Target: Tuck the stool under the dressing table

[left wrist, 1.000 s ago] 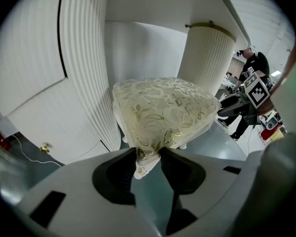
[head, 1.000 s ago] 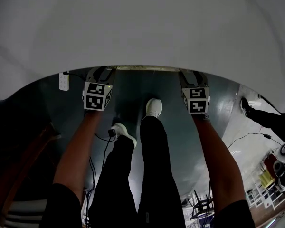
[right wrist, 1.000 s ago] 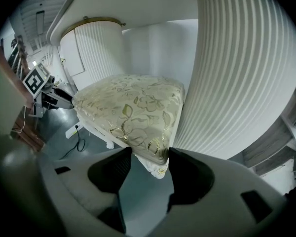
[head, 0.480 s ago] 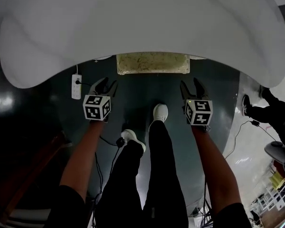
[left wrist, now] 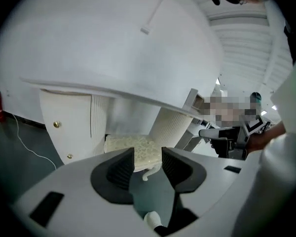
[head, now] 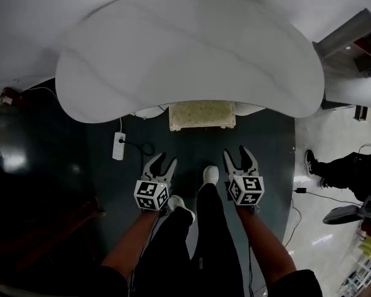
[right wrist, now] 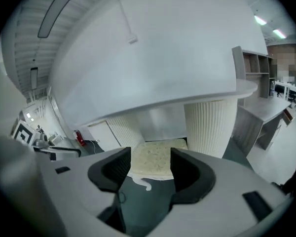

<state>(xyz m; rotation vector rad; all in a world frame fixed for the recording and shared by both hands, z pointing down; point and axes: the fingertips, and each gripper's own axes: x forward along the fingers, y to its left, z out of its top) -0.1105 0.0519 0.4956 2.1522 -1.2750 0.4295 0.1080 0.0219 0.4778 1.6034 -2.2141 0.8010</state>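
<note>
Both grippers have moved up and back toward the person since the earlier picture, when they were down low at the near edge of the seat. Now the left gripper (head: 162, 164) and the right gripper (head: 237, 156) are held side by side over the dark shiny floor (head: 269, 141), well apart from the soft cream speckled square stool with curly white legs (head: 202, 114). The stool sits far from the person, under the big white dressing table with a round, curved top surface (head: 185, 60). It is between the table's two white ribbed legs, and only its near part sticks out from under the top. The left gripper's dark fingers (left wrist: 119, 168) have just been opening and now stand wide apart, with nothing held between them. The right gripper's fingers (right wrist: 186, 171) are wide apart too and hold nothing. In both gripper views the stool shows far off through the gap between the fingers. A long white power strip with a dark cord (head: 118, 146) lies on the floor to the left of the stool. The person's two white shoes (head: 211, 174) are on the floor between the grippers. Another person's dark leg and shoe (head: 334, 166) show at the far right.
</note>
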